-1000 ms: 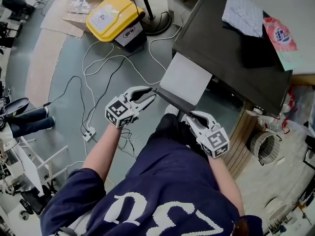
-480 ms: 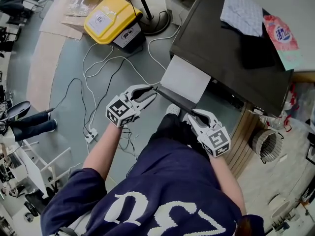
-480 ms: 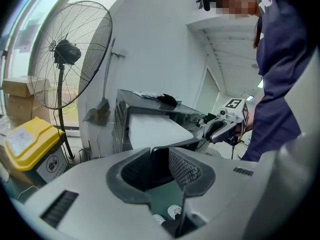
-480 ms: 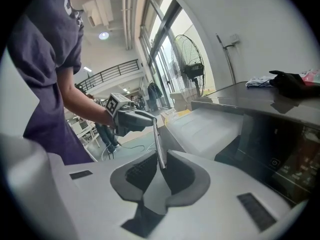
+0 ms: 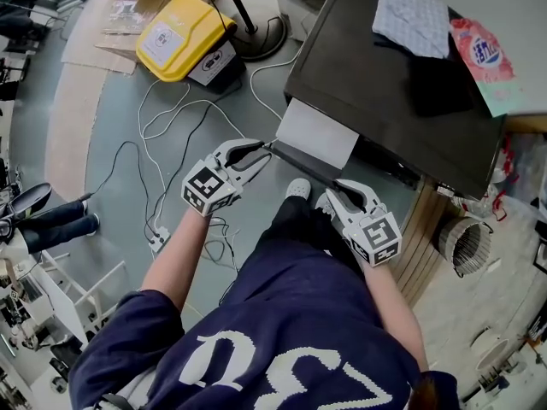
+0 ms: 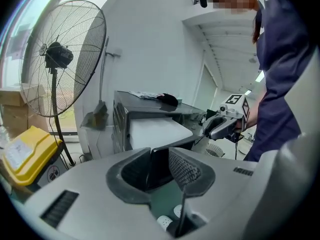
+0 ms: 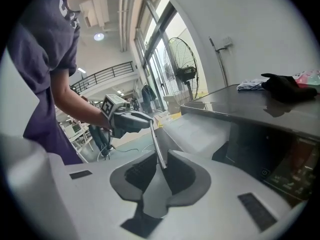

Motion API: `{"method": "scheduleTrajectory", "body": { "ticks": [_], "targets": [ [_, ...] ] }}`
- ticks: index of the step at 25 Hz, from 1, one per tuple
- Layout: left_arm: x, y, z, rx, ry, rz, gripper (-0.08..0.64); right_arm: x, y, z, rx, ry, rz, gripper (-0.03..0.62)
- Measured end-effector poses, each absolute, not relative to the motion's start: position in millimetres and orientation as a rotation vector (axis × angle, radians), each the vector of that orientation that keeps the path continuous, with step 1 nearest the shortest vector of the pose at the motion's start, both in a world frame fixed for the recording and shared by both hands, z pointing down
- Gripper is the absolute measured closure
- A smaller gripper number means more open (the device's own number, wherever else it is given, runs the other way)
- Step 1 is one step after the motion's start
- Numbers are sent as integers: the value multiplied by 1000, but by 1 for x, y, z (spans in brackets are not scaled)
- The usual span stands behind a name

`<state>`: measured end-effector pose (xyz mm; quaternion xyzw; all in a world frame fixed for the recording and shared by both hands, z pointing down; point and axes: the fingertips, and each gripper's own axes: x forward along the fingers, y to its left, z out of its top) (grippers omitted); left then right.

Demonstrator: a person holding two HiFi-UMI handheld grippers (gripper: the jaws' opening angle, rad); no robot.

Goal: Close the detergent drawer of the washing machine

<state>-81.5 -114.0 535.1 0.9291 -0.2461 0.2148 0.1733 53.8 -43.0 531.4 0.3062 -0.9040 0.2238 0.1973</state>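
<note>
The dark washing machine [image 5: 385,84] has its detergent drawer [image 5: 318,133] sticking out toward me, white on top with a dark front panel. My left gripper [image 5: 261,154] is at the panel's left end, and in the left gripper view the dark panel fills the gap of the left gripper [image 6: 159,166], pads against it. My right gripper [image 5: 338,190] is at the panel's right end. Its jaws have just been opening. In the right gripper view the panel's thin edge [image 7: 159,151] stands between the pads of the right gripper [image 7: 161,166] with room on both sides.
On the floor to the left lie a yellow bin [image 5: 175,37], a fan's base [image 5: 265,34] and white cables [image 5: 171,143]. A cloth [image 5: 410,11], a black item [image 5: 436,88] and a pink detergent bag [image 5: 479,49] lie on the machine. A round basket [image 5: 466,246] stands at the right.
The drawer has slid further into the machine, so less of its white top shows. Both grippers have moved toward the machine along with its front panel.
</note>
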Motion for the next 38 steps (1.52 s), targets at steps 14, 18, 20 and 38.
{"method": "scheduleTrajectory", "body": {
  "ticks": [14,18,20,38],
  "targets": [
    [-66,-145,530,2666,-696,590,436,71,-78,525,960,-2510,594,503],
    [-64,-149,529,2672,-707,592,436,74,-83,524,991,-2503,590,500],
    [-63,-151,529,2672,-716,588,436,75,-85,524,1003,-2500,590,500],
    [-55,-172,529,2667,-840,587,436,84,-107,524,1138,-2460,584,485]
  ]
}}
